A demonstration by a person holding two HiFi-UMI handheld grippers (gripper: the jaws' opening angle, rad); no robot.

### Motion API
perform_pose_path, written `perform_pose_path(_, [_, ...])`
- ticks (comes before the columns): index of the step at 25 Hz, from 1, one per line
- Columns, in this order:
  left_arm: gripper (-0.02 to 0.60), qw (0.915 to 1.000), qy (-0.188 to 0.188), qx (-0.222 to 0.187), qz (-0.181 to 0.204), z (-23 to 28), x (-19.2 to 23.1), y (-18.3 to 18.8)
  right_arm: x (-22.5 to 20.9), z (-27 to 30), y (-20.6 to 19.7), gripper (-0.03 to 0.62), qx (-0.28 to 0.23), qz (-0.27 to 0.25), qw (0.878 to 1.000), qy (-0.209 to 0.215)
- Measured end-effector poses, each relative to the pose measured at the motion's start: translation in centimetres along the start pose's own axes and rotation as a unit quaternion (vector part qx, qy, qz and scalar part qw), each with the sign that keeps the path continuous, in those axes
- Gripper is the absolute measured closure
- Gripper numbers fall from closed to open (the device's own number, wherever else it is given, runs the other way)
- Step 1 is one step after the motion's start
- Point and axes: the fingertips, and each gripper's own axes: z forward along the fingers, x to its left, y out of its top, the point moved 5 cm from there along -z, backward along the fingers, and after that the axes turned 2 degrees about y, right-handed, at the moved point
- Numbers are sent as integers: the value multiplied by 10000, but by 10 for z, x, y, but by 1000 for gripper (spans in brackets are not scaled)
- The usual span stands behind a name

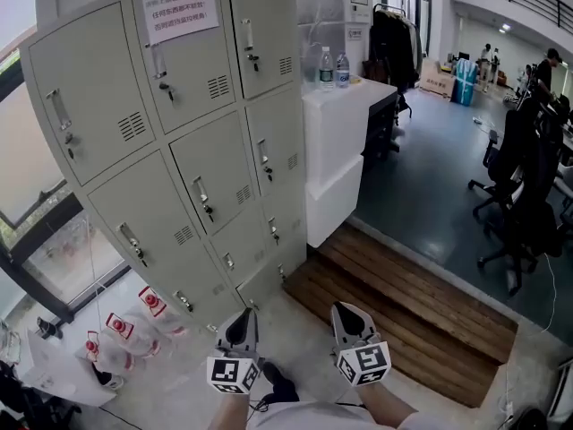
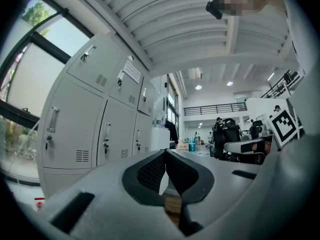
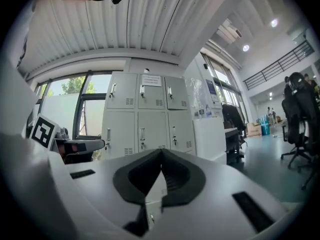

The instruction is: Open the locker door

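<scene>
Standing upper left in the head view, locker has every door flush shut, each with a handle. Paper notice on the top middle door. Left gripper and right gripper sit low in frame, well apart from the locker, each with jaws pinched together and nothing between. White counter with bottles just right of locker. Wood platform at its foot.
</scene>
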Motion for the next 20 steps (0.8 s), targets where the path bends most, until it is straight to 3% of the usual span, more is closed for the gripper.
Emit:
perform_pose_path(3, [574, 9997, -233, -10, -25, 59, 45, 3, -5, 65, 2, 582, -2, -47, 9999, -166])
perform_pose_path(6, [574, 9989, -424, -61, 213, 110, 91, 13, -9, 128, 10, 582, -135, -74, 9994, -313])
perform_pose_path(11, [574, 9988, -321, -252, 269, 161, 157, 26, -9, 212, 19, 582, -223, -138, 9991, -333])
perform_pose_path(20, [574, 9997, 14, -155, 189, 232, 184, 16, -44, 299, 22, 582, -108, 7, 9999, 104])
